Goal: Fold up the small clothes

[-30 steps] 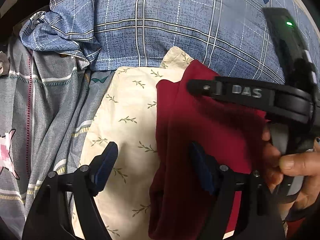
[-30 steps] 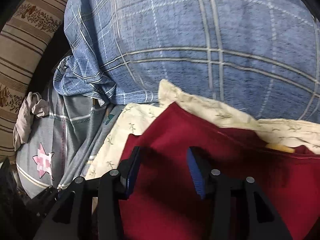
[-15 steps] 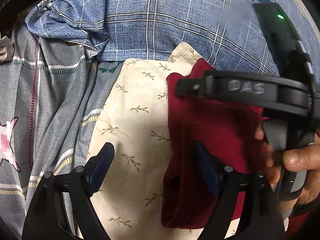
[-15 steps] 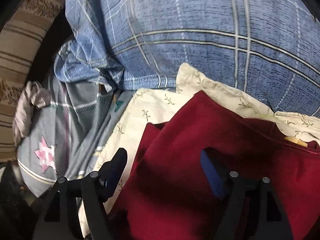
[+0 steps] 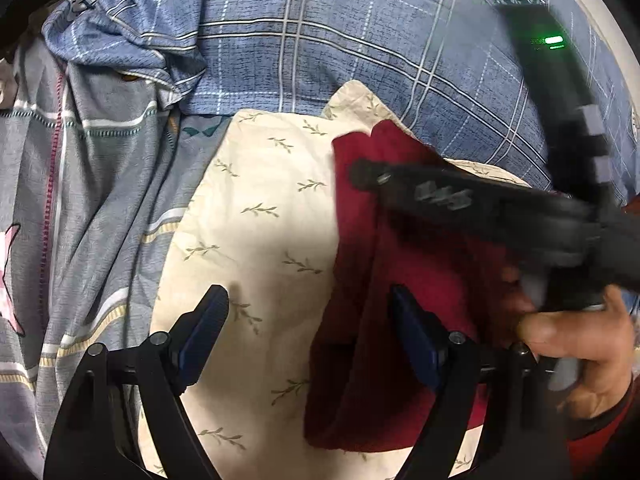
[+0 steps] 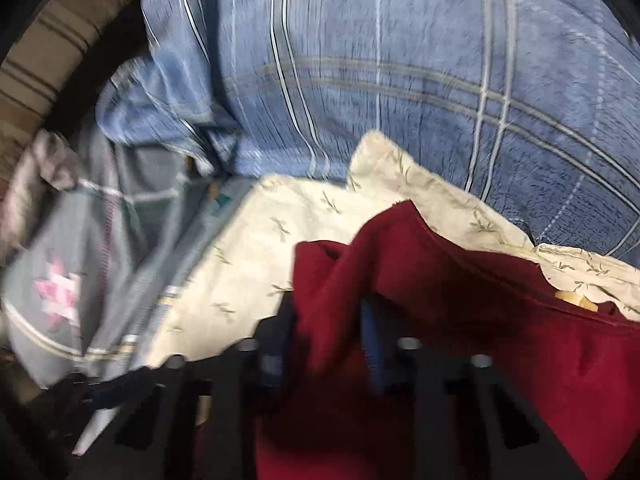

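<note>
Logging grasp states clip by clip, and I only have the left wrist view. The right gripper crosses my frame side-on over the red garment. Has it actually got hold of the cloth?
Observer: In the right wrist view the right gripper looks closed on a raised fold of the red garment, though that frame is motion-blurred.
Operator: Which part of the garment faces it?
Observer: A hemmed edge runs off to its right, with a small yellowish tag on it.
Operator: Anything beyond the bedding on the left?
Observer: A brown striped cushion, with a crumpled pinkish-grey cloth below it.
</note>
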A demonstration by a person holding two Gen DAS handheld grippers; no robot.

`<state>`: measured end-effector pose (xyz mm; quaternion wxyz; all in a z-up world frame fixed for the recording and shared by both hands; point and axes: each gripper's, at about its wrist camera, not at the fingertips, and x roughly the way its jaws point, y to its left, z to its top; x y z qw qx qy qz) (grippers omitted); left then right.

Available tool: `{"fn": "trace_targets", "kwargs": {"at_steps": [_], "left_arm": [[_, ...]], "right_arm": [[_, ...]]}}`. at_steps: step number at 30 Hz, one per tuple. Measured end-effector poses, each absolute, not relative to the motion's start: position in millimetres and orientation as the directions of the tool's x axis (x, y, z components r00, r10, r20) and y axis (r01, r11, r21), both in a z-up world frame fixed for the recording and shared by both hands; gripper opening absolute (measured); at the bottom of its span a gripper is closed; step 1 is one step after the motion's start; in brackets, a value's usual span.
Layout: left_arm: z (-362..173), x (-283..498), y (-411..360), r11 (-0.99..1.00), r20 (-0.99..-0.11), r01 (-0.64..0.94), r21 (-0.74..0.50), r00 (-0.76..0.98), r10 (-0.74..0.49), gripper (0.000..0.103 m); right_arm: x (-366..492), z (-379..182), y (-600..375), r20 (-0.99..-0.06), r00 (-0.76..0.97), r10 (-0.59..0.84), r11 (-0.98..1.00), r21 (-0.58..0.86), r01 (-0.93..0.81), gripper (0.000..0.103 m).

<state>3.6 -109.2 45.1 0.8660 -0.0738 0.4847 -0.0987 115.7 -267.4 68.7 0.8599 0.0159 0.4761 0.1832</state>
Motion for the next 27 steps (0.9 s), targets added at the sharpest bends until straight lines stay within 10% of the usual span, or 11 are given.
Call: {"fn": "trace_targets", "kwargs": {"at_steps": [9, 14, 27], "left_arm": [[42.5, 8.4, -127.5, 0.954, -0.805, 0.162, -0.251, 0.513, -0.299, 0.081], [44.2, 8.8, -138.1, 0.939, -0.799, 0.216, -0.269, 0.494, -0.343, 0.046], [44.9, 5.8, -141.4, 0.944, -0.798, 0.225, -0.239, 0.508, -0.323, 0.046]], "right_arm": [[99.7, 96.6, -299.7, -0.756, 0.508, 0.412, 0.910, 0.310, -0.277, 0.019], [99.5, 95.1, -299.9, -0.759, 0.499, 0.419, 0.906, 0.318, -0.278, 0.019], [99.9, 94.5, -301.0, -0.757, 0.497, 0.424, 0.905, 0.325, -0.276, 0.019]]}}
